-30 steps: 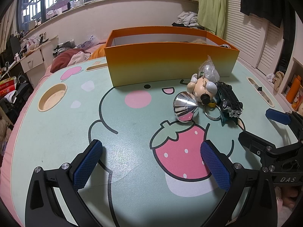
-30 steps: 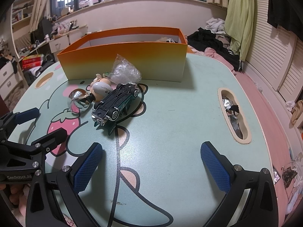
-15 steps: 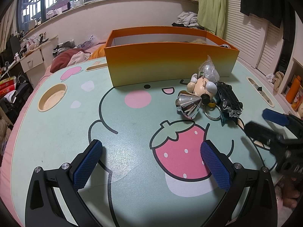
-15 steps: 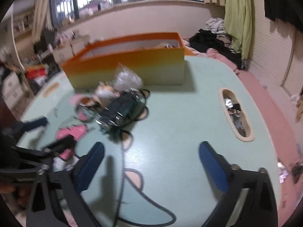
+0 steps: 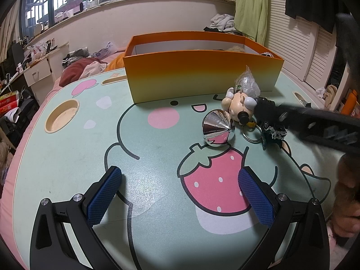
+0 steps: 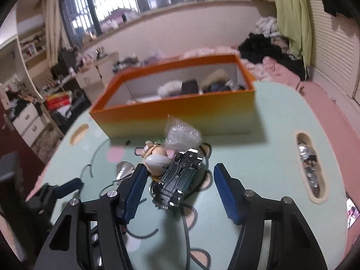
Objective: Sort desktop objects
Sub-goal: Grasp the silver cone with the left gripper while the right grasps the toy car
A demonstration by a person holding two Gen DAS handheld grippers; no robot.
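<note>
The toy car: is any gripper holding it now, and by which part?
Not yet held. The right gripper, whose fingers have just been closing, straddles the toy car without touching. The left gripper holds nothing.

Pretty messy room: a green curtain (image 5: 249,6) hangs by the window (image 5: 67,0), clothes are piled on the pink bed (image 6: 281,72), and white drawers (image 5: 38,72) sit off left with clutter on top.

A: What lies ahead of the left gripper (image 5: 180,198)?
B: Its blue-padded fingers (image 5: 104,193) stand wide apart over the mint cartoon-printed worktop (image 5: 67,162), nothing between them.
A: And further off?
B: A shiny silver cone (image 5: 217,127), a cream pig figurine (image 5: 237,106) and a crinkled clear plastic bag (image 5: 246,84) cluster before the tall orange cardboard box (image 5: 202,76); the blurred black right gripper (image 5: 265,110) reaches over a dark toy car (image 5: 273,133).
</note>
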